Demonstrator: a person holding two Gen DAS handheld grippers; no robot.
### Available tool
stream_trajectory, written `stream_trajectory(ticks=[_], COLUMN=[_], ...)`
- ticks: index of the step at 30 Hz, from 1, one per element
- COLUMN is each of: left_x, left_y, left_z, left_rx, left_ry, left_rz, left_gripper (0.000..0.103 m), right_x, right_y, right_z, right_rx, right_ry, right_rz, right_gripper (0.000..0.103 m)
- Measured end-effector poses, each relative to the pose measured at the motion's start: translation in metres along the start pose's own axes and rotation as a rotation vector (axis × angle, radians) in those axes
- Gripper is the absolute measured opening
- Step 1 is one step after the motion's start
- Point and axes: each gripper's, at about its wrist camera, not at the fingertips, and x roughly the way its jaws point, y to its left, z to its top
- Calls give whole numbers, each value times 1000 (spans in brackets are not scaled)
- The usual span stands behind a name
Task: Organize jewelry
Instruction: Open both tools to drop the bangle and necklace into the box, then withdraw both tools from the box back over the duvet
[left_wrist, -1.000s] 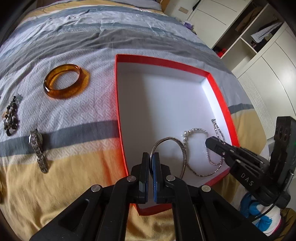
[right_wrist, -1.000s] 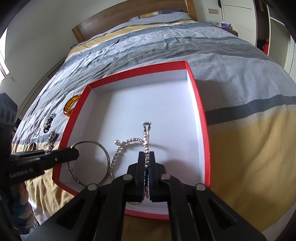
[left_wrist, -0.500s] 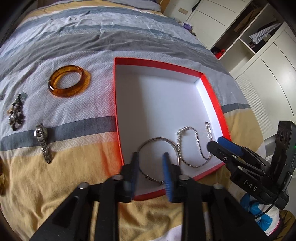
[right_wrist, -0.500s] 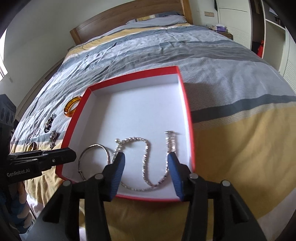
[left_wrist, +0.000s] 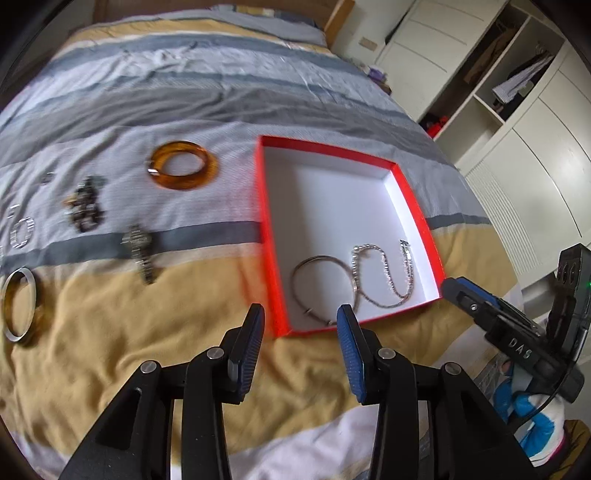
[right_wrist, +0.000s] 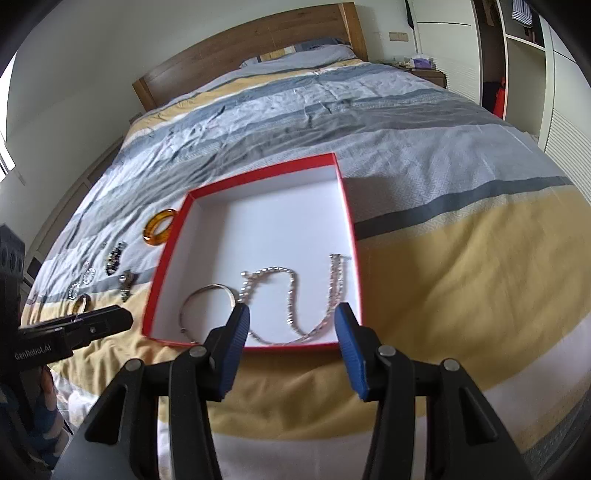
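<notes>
While both grippers hang above the near edge of the bed (right_wrist: 461, 155), neither grips anything. The left gripper (left_wrist: 300, 322) has its jaws spread wide, the gap between them lying over the yellow band of the cover and the near left corner of the box (left_wrist: 264, 206). The right gripper (right_wrist: 292, 320) is spread as well, its blue pads (right_wrist: 238, 343) framing the near wall of the box.

The box, red outside and white inside, lies open on the striped cover. Two pieces lie in its near part: a thin silver bangle (left_wrist: 320, 291) at the left and a silver chain (left_wrist: 384, 275) to its right, laid in loose loops, the two touching or overlapping where they meet. The far part of the box floor is bare white.

Left of the box, on the cover, lie the other pieces. An amber bangle (left_wrist: 183, 170) sits just beside the far left corner of the box. Nearer and further left lie a dark beaded piece (left_wrist: 85, 209) and a metal watch (left_wrist: 141, 251). At the far left edge lie a gold-and-silver bangle (left_wrist: 18, 308) and some small silvery pieces (left_wrist: 23, 230), blurred.

White wardrobes (left_wrist: 517, 155) stand to the right of the bed, and a wooden headboard (right_wrist: 243, 48) at its far end.
</notes>
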Motion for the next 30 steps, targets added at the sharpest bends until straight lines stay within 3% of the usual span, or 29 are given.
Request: stream_trajectory(ticks=[5, 20, 30], left_x=[-38, -147, -200], left_y=[19, 91, 142], left_z=[-22, -94, -140], left_rx=[-23, -118, -226], left_ry=[-76, -183, -260], left_rz=[53, 201, 236], left_gripper=[40, 48, 51], right_x=[-16, -68, -107], right_y=[19, 91, 144], right_z=[-9, -40, -58], right_rx=[-9, -101, -211], right_ry=[-15, -65, -108], right_rz=[21, 101, 138], right_gripper=[46, 46, 46])
